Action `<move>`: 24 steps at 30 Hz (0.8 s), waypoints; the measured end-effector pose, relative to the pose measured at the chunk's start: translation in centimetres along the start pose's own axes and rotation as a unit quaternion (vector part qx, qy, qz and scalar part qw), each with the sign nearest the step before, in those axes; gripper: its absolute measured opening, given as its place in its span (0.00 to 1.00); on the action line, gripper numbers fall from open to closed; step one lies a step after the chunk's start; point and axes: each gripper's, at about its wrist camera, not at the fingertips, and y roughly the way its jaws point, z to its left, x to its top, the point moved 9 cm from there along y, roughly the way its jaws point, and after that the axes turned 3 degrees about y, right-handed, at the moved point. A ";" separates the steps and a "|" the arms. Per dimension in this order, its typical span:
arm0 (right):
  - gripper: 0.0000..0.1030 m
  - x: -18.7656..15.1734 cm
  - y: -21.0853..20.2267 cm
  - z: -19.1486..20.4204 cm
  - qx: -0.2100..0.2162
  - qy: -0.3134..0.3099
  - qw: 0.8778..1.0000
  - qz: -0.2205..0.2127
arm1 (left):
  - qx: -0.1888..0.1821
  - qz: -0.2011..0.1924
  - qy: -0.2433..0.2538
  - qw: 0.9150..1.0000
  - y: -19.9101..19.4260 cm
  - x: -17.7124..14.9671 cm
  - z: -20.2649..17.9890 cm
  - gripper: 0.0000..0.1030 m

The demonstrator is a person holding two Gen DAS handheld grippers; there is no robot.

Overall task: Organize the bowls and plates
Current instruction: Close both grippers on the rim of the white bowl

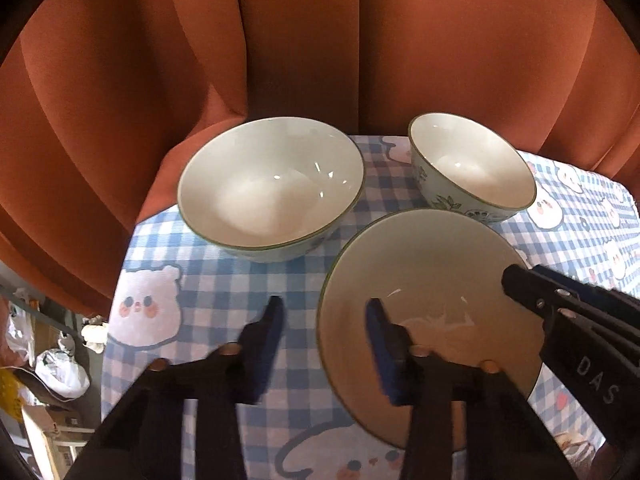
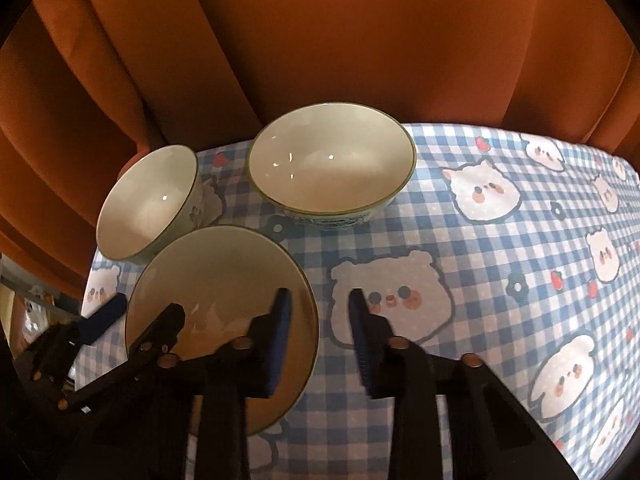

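The tabletop [image 2: 500,280] wears a blue-checked cloth printed with bears. A plate [image 2: 216,280] lies at seven o'clock, a small bowl [image 2: 148,204] at ten, a wide bowl [image 2: 332,160] at twelve.

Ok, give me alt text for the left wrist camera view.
The left gripper, jaws open, straddles the left rim of a plate on a blue checked tablecloth. Two empty bowls stand behind it, before an orange curtain.
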 end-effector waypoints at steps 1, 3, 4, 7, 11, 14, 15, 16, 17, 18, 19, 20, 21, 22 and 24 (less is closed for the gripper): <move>0.19 0.0 0.2 0.2 0.009 0.002 1.000 0.004 | -0.002 -0.001 0.000 1.000 0.0 0.1 -0.1 0.35; 0.14 0.1 0.5 0.5 0.017 0.000 1.000 0.010 | -0.002 -0.002 0.006 1.000 0.1 0.2 -0.4 0.27; 0.14 0.1 0.5 0.6 0.015 -0.004 1.000 0.011 | -0.004 -0.001 0.008 1.000 0.1 0.2 -0.5 0.24; 0.13 0.2 0.6 0.6 0.014 -0.007 1.000 0.012 | -0.001 0.001 0.009 1.000 0.2 0.3 -0.7 0.21; 0.12 0.0 0.5 0.7 0.009 -0.011 1.000 0.016 | 0.002 0.011 0.001 1.000 0.4 0.4 -0.4 0.18; 0.12 -0.2 0.3 0.8 0.006 -0.015 1.000 0.019 | 0.001 0.014 0.005 1.000 0.3 0.4 -0.5 0.18; 0.12 -0.3 0.2 0.8 0.006 -0.015 1.000 0.020 | 0.000 0.013 0.007 1.000 0.1 0.3 -0.6 0.18; 0.13 -0.4 0.1 0.7 0.004 -0.015 1.000 0.021 | -0.001 0.011 0.008 1.000 -0.2 0.3 -0.7 0.18; 0.13 -0.6 -0.1 0.6 0.003 -0.015 1.000 0.022 | -0.001 0.007 0.009 1.000 -0.5 0.4 -0.8 0.18; 0.13 -0.7 -0.3 0.5 0.001 -0.015 1.000 0.022 | -0.002 0.005 0.011 1.000 -0.9 0.4 -1.0 0.18; 0.13 -0.9 -0.6 0.4 0.000 -0.014 1.000 0.022 | -0.003 0.003 0.012 1.000 -1.1 0.5 -1.1 0.18; 0.13 -1.0 -0.8 0.3 -0.001 -0.013 1.000 0.021 | -0.007 0.002 0.012 1.000 -1.5 0.5 -1.4 0.18; 0.13 -1.1 -1.3 0.1 -0.003 -0.012 1.000 0.020 | -0.008 0.001 0.014 1.000 -1.8 0.5 -1.6 0.18; 0.13 -1.1 -1.6 -0.1 -0.003 -0.009 1.000 0.019 | -0.009 0.000 0.016 1.000 -2.1 0.4 -1.8 0.18; 0.13 -1.3 -2.4 -0.4 -0.004 -0.003 1.000 0.018 | -0.013 -0.005 0.021 1.000 -3.0 0.3 -2.4 0.18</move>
